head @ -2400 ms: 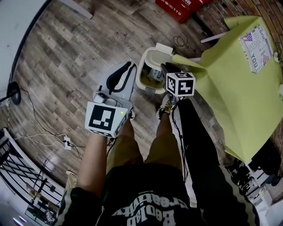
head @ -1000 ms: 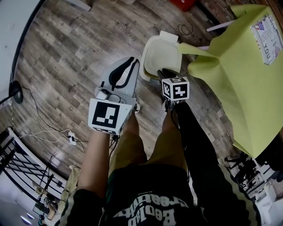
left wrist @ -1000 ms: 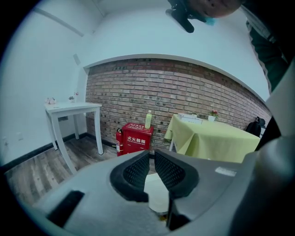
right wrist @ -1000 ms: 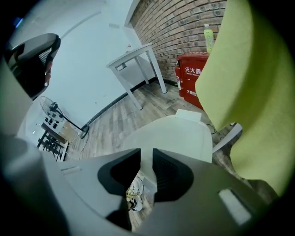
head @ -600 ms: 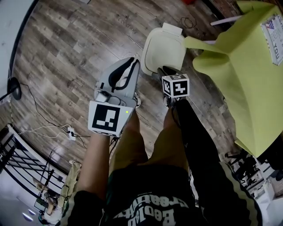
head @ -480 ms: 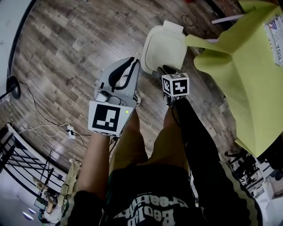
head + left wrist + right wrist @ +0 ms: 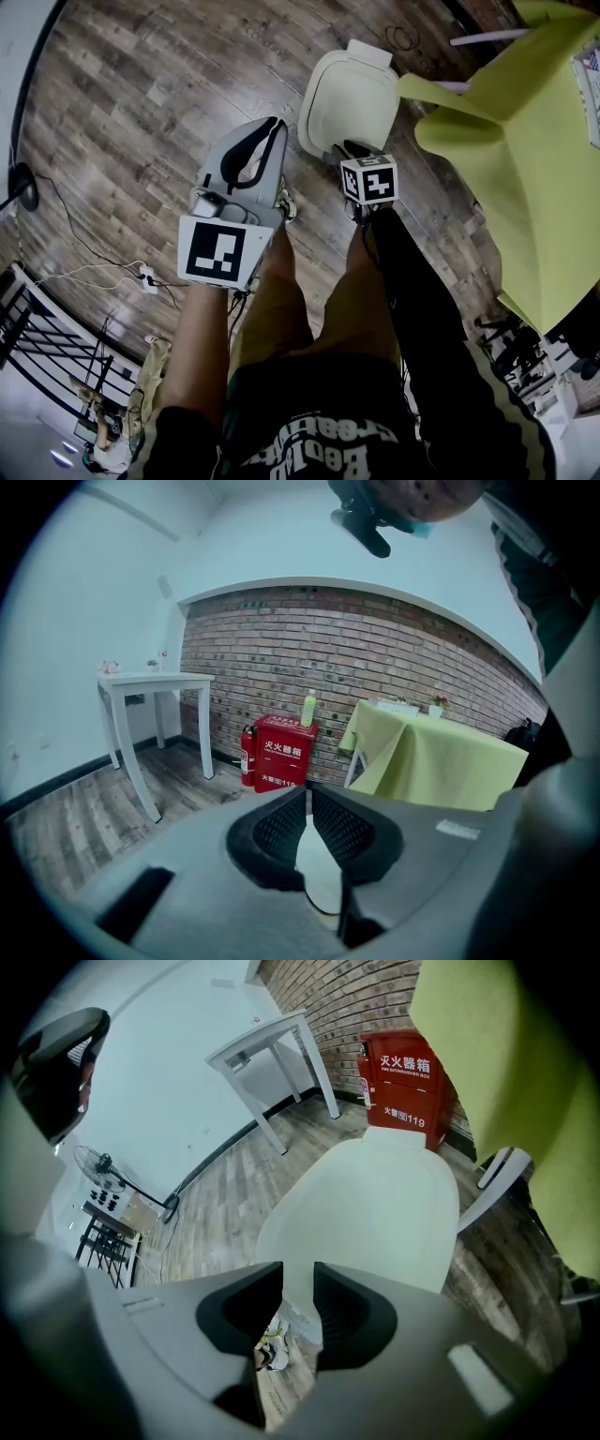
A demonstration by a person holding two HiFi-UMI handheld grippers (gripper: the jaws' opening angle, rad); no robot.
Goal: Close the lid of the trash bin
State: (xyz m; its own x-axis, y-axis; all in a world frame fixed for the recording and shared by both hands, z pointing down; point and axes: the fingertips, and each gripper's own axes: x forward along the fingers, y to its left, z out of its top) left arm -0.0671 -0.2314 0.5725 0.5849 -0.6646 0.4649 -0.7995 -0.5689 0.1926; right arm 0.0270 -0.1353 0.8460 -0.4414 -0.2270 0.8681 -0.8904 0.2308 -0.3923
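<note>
The white trash bin (image 7: pixel 352 98) stands on the wooden floor with its lid down flat. My right gripper (image 7: pixel 334 150) hangs at the bin's near edge, pointing steeply down. Its jaws are opening, and the lid (image 7: pixel 375 1204) shows past them with nothing pressed between the pads. My left gripper (image 7: pixel 274 127) is to the left of the bin, apart from it. Its jaws are closing to a thin slit (image 7: pixel 308 799) with nothing in it; a bit of the lid (image 7: pixel 314 874) shows through the gap.
A table under a yellow-green cloth (image 7: pixel 525 159) stands right beside the bin. A red fire-extinguisher box (image 7: pixel 281 752) and a white table (image 7: pixel 155 682) stand by the brick wall. A power strip with cables (image 7: pixel 145 277) lies on the floor at left. The person's legs and shoes are below the grippers.
The bin stood open with rubbish showing in the earliest frame; by a second ago its lid was down and it stays down. The right gripper has drawn back a little from the lid.
</note>
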